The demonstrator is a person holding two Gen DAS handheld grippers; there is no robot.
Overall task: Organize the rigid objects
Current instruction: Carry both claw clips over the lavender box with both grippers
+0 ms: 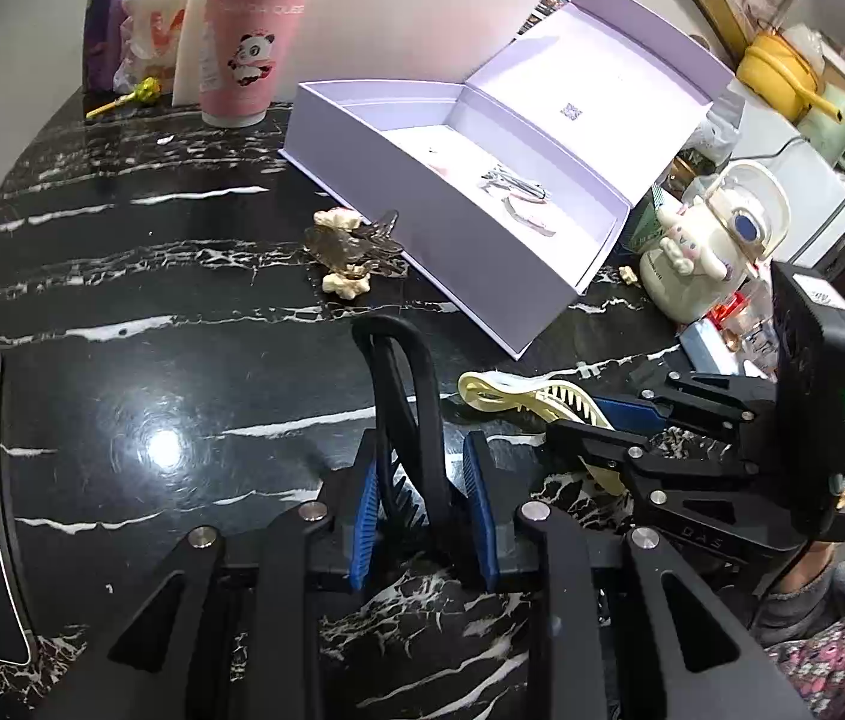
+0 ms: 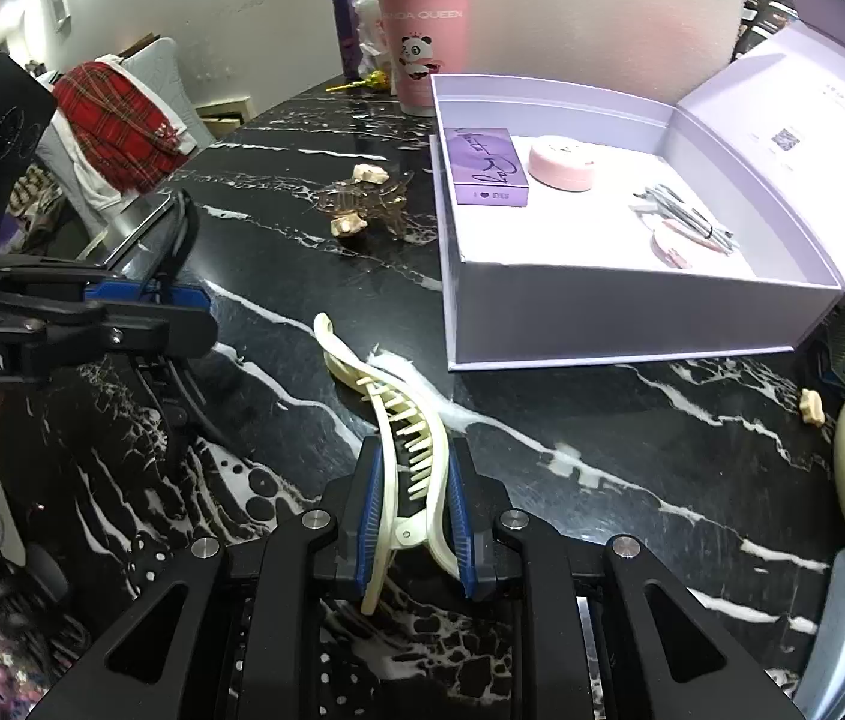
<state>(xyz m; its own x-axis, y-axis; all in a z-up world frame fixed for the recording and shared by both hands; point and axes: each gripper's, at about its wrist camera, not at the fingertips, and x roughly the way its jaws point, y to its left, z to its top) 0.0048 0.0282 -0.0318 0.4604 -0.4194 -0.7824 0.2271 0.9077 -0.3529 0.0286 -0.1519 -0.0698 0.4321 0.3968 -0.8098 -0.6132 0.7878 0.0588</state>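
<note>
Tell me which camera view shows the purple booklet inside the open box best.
The right wrist view shows it best: the purple booklet lies flat in the open box, its whole cover visible, beside the pink round case. In the left wrist view, the box's near wall hides it completely.

At lower centre the right gripper (image 2: 407, 516) clamps a cream hair clip (image 2: 398, 414) on the black marble counter (image 2: 602, 420); an open lilac box (image 2: 632, 312) sits upper right.
</note>
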